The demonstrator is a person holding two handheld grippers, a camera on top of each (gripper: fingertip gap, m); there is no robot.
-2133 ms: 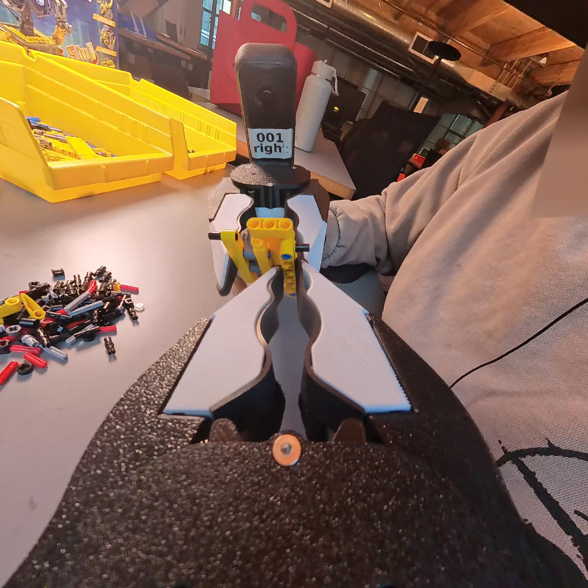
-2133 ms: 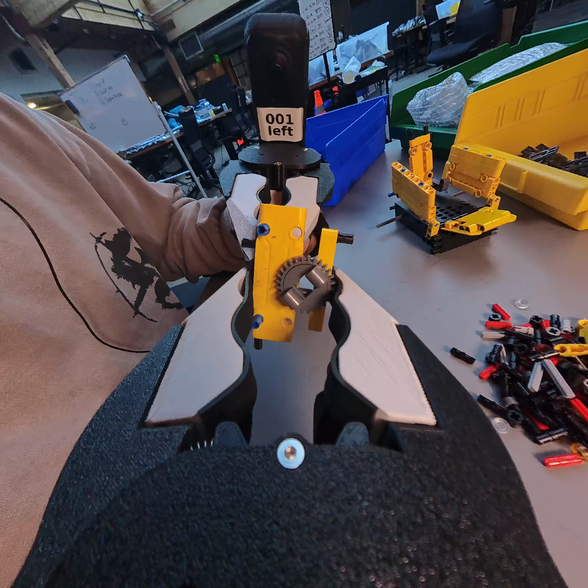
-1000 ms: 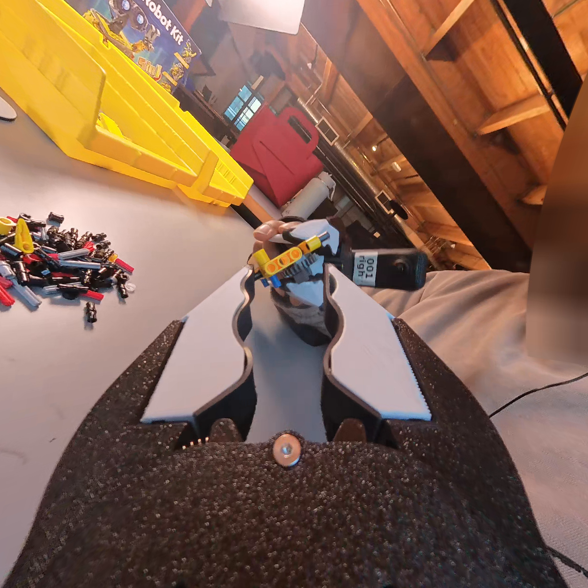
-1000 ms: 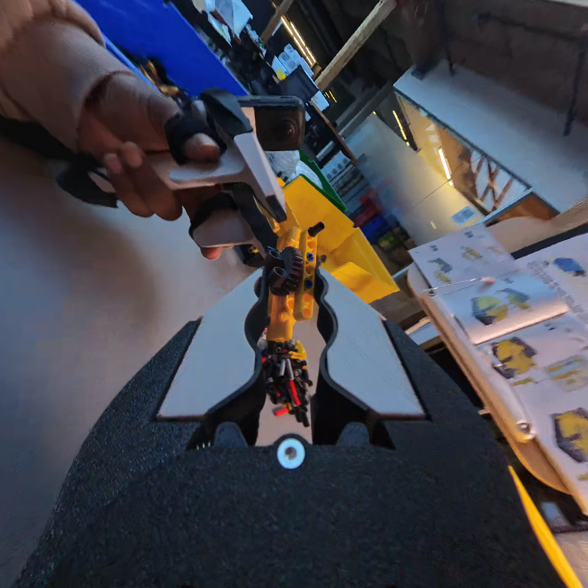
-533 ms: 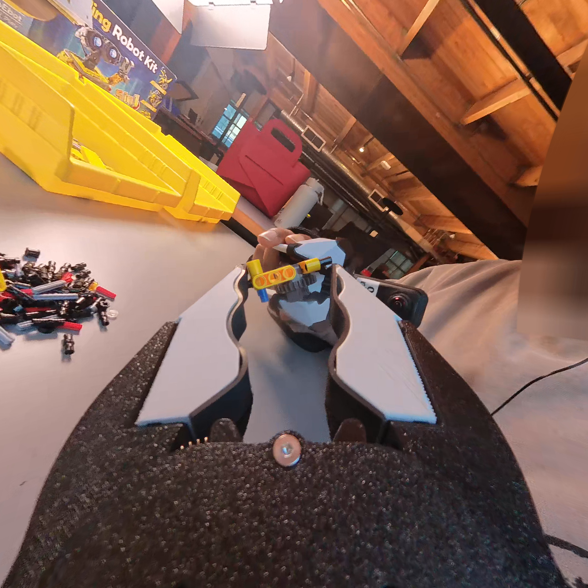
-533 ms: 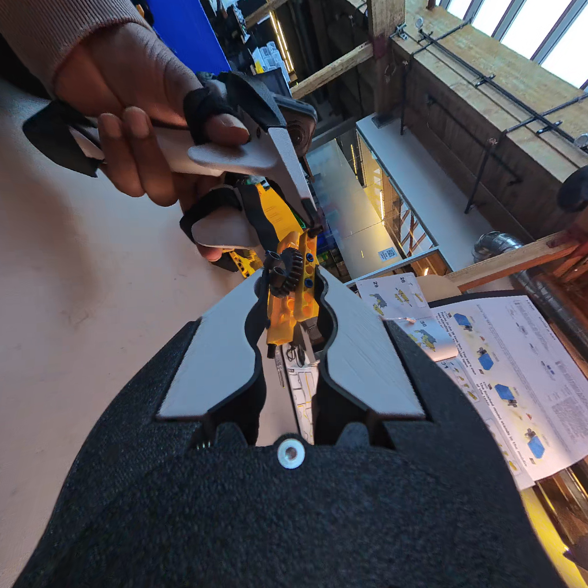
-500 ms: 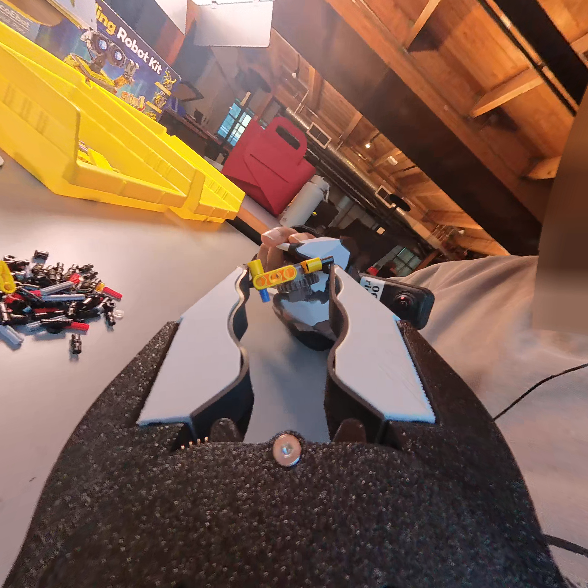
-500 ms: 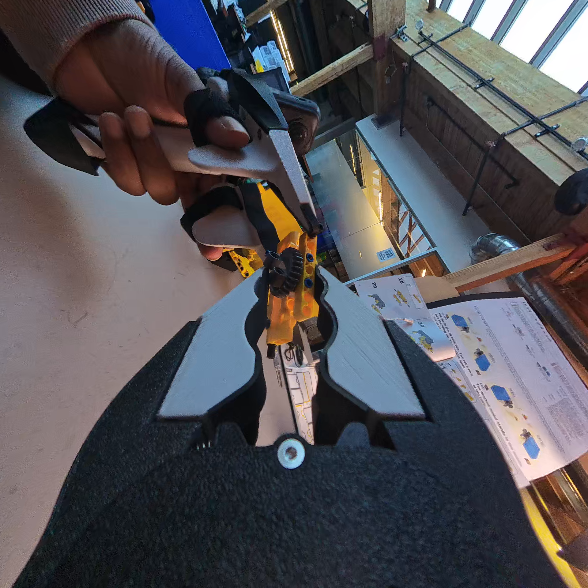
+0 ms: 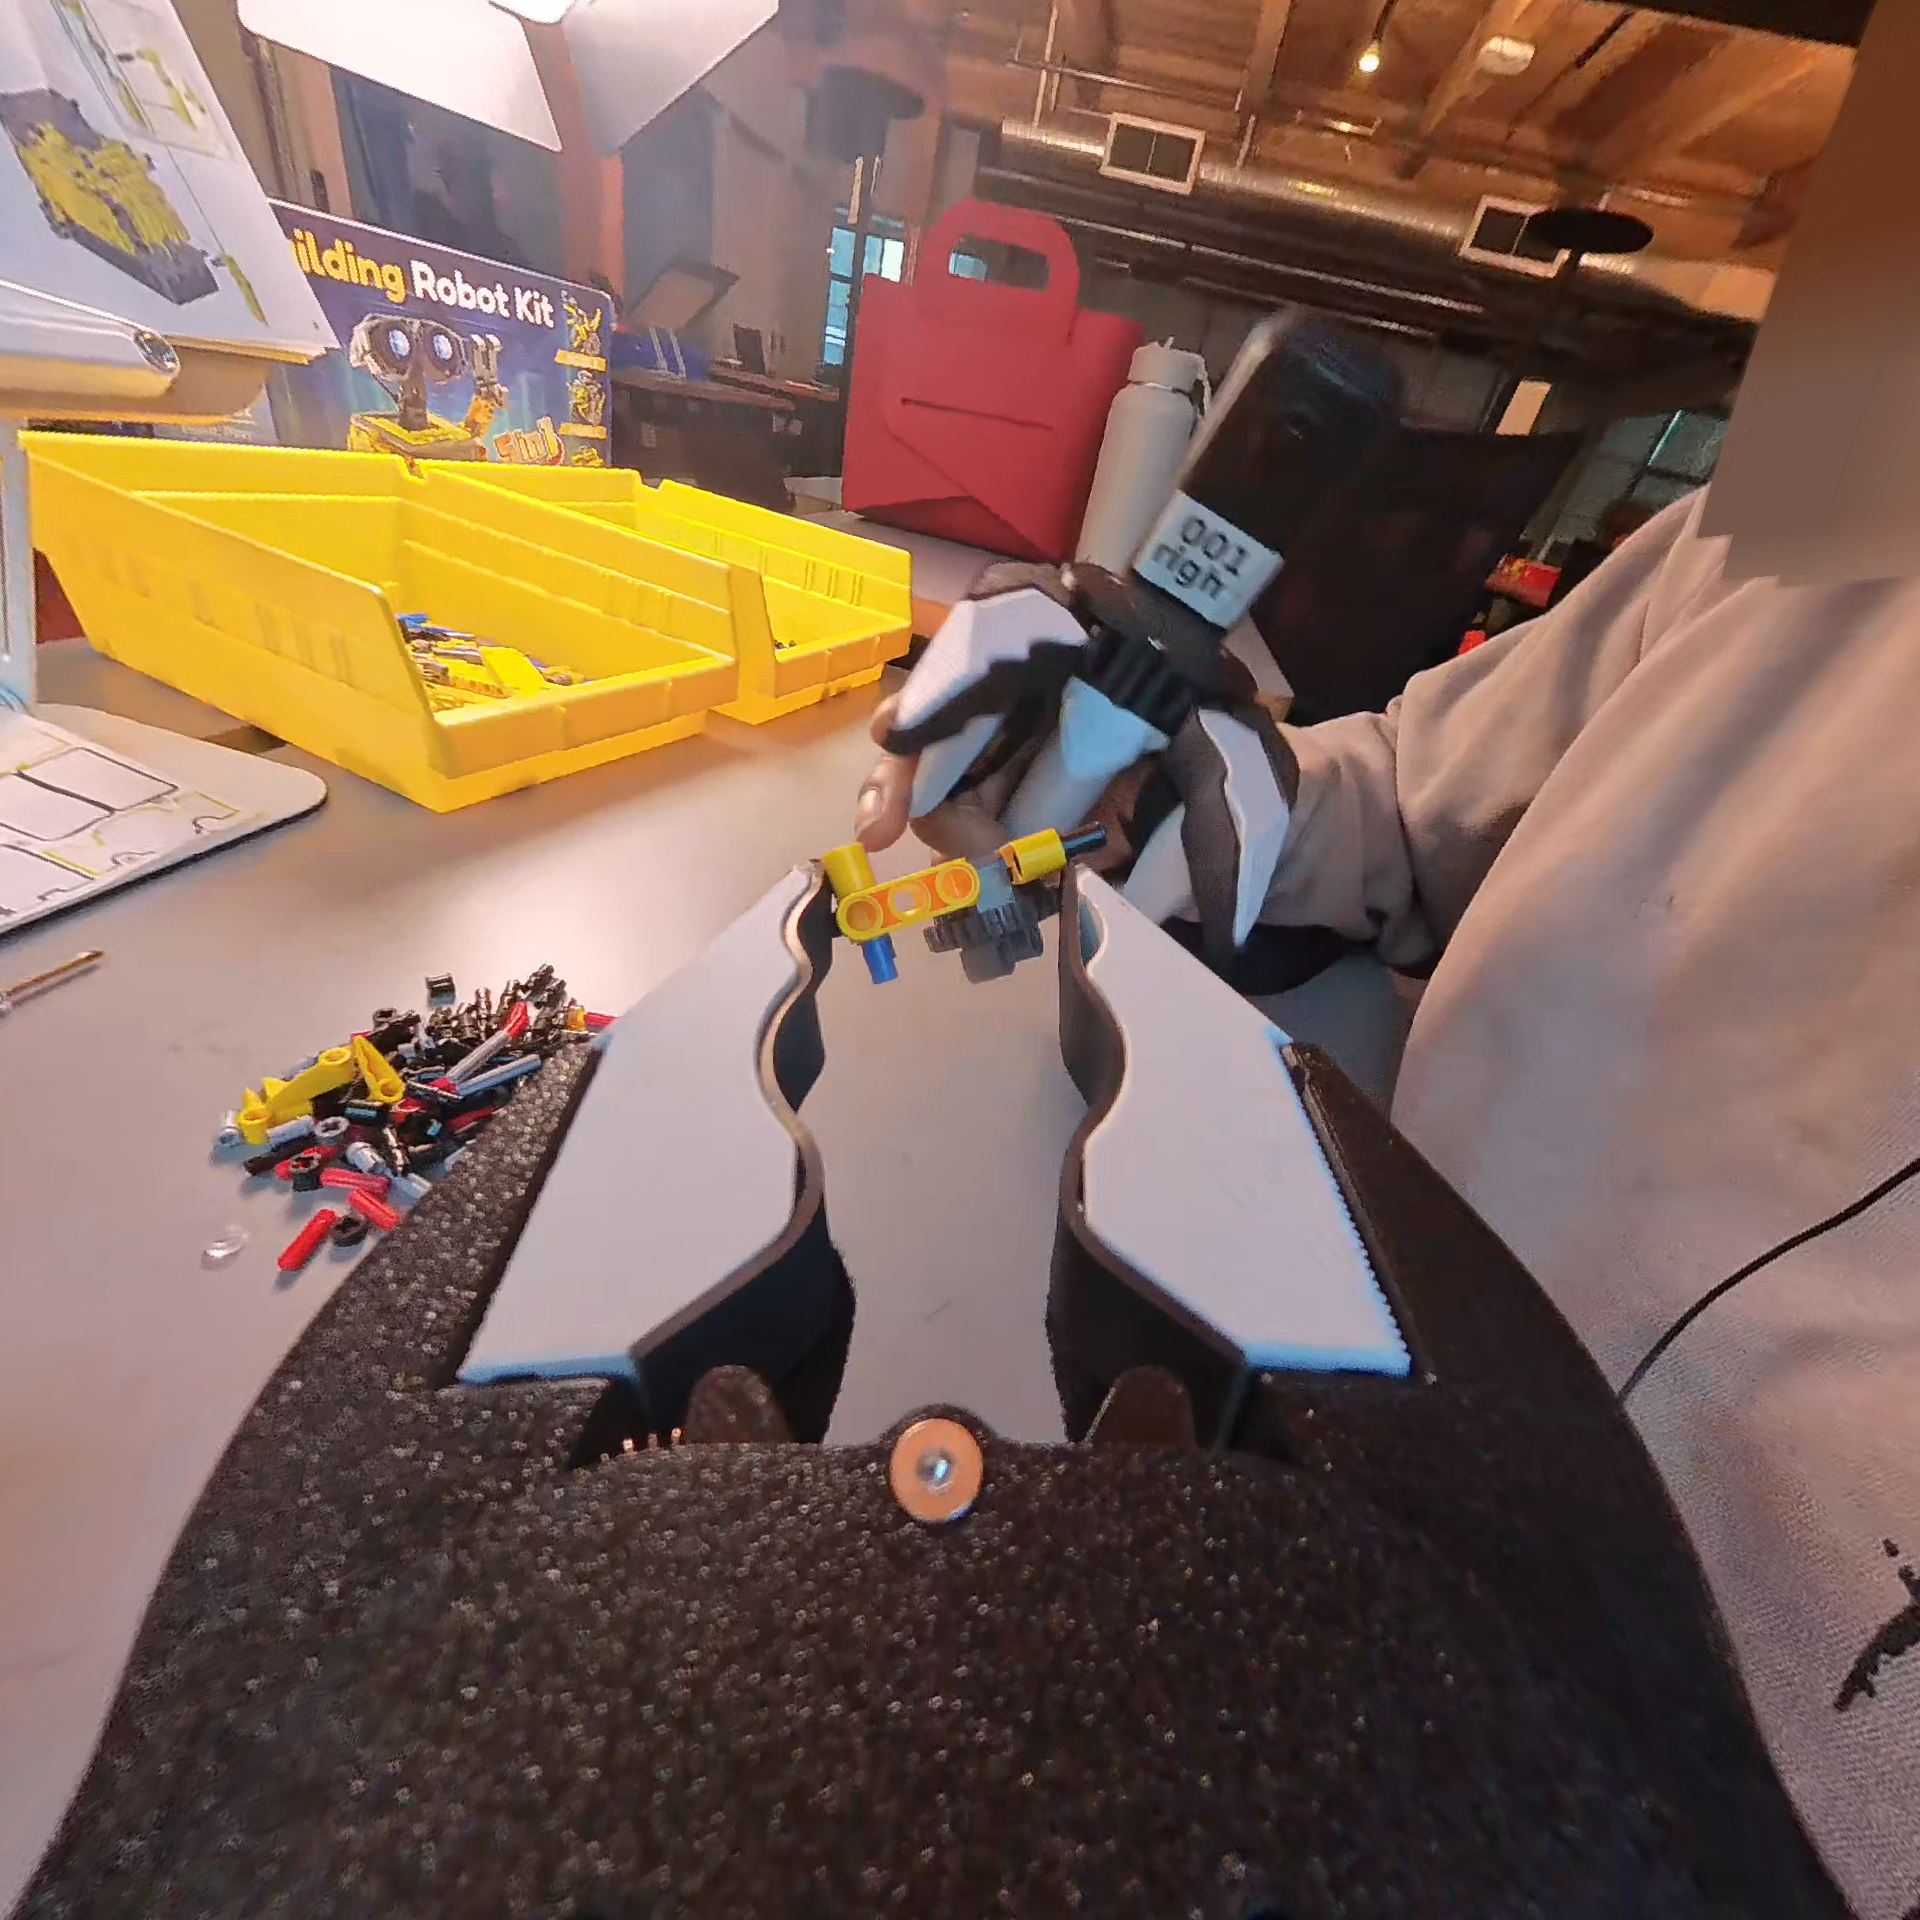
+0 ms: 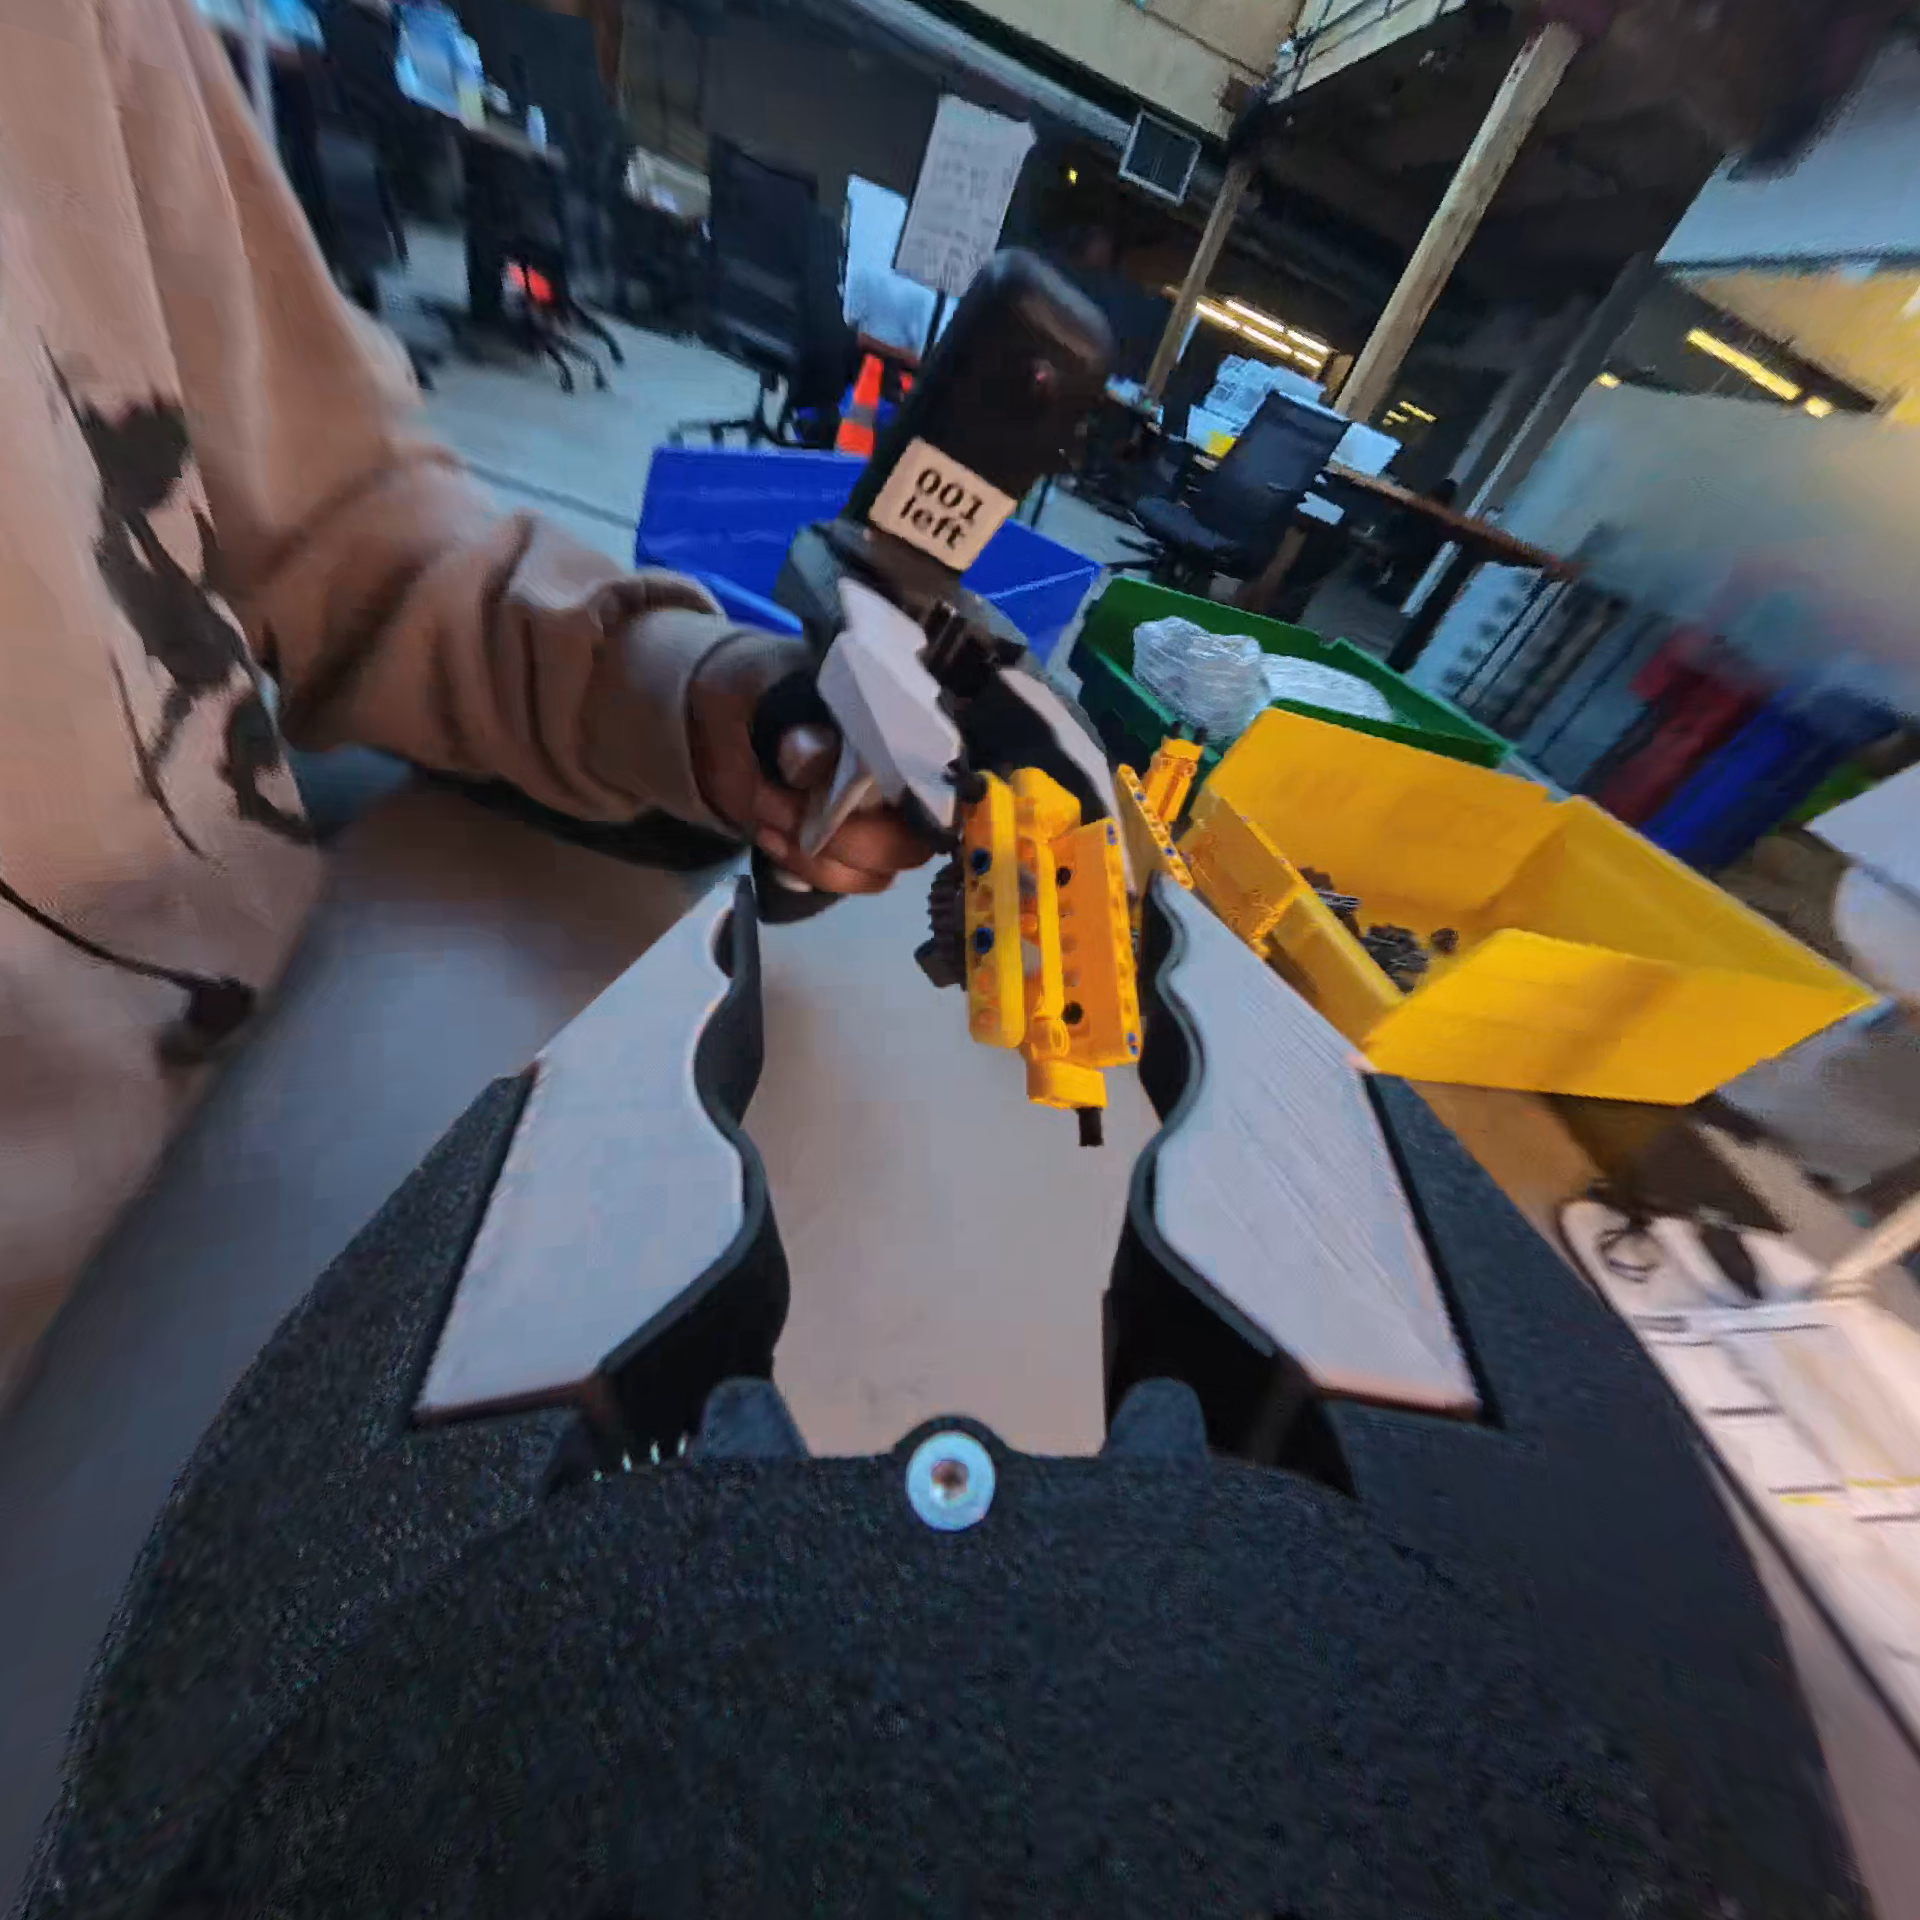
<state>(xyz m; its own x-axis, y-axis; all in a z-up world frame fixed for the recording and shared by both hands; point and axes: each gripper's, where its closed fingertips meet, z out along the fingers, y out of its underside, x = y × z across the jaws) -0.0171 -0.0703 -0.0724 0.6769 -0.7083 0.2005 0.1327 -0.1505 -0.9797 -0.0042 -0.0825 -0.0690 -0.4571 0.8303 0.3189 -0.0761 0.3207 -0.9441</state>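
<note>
Where left fingers (image 9: pixel 790 935) clamp, yellow holed brick assembly (image 10: pixel 1044 935) carries dark gear.

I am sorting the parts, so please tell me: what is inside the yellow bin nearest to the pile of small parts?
The nearest yellow bin holds loose yellow and blue pieces. Its front wall hides the rest of its floor.

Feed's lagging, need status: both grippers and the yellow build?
Left gripper shut on yellow brick assembly. Right gripper open, assembly near its fingertips. Loose parts pile on table, off to the side.
</note>
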